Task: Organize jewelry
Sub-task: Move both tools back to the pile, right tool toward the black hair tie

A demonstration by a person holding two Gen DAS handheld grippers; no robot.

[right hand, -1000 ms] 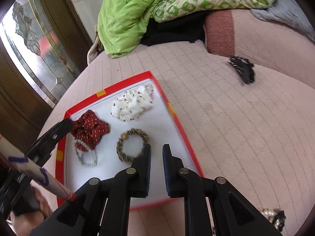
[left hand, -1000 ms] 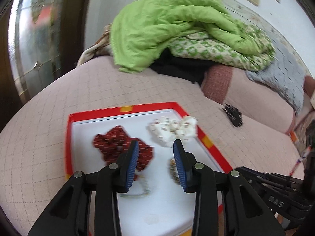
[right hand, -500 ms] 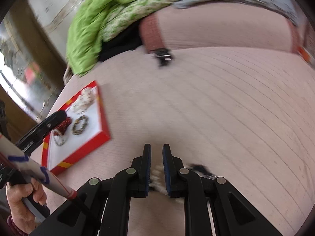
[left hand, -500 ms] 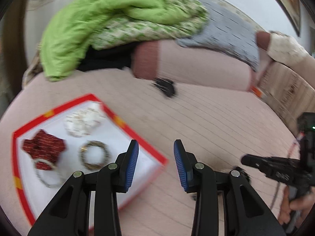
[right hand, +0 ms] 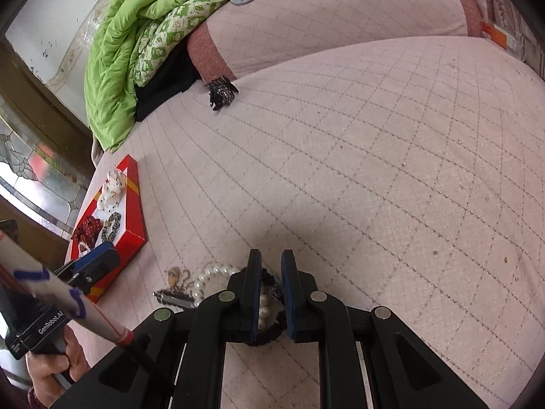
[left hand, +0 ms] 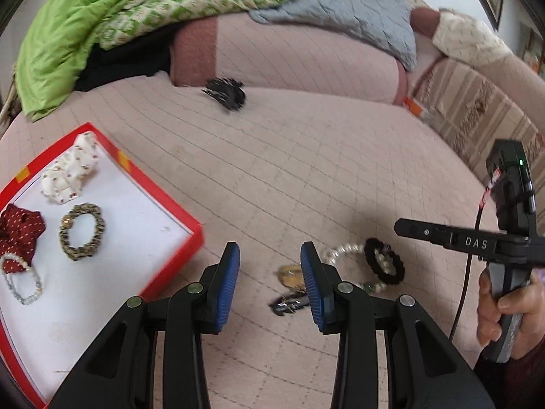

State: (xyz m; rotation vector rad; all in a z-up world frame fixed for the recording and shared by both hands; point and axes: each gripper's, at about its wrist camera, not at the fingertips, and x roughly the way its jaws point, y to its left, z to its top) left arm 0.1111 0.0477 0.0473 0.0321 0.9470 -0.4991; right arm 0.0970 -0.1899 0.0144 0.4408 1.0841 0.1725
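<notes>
A red-rimmed white tray (left hand: 160,201) lies on the pink quilted bed at left and holds a white scrunchie (left hand: 69,175), a red scrunchie (left hand: 20,233), a gold-brown bracelet (left hand: 81,231) and a clear bead bracelet (left hand: 22,281). My left gripper (left hand: 269,266) is open and empty above loose pieces on the bed: a yellow pendant (left hand: 289,274), a dark clip (left hand: 287,301), a pearl bracelet (left hand: 344,250) and a black beaded scrunchie (left hand: 385,260). My right gripper (right hand: 271,274) hovers narrowly open over the black scrunchie (right hand: 272,284) and pearl bracelet (right hand: 213,272), gripping nothing.
A black hair claw (left hand: 226,93) lies farther back near a pink bolster (left hand: 289,58). Green and grey blankets (left hand: 102,10) are piled behind. The tray also shows in the right wrist view (right hand: 134,211), far left.
Both grippers have swung from over the tray to the right, to the loose jewellery on the bed. The right gripper has come down close over the black scrunchie.
</notes>
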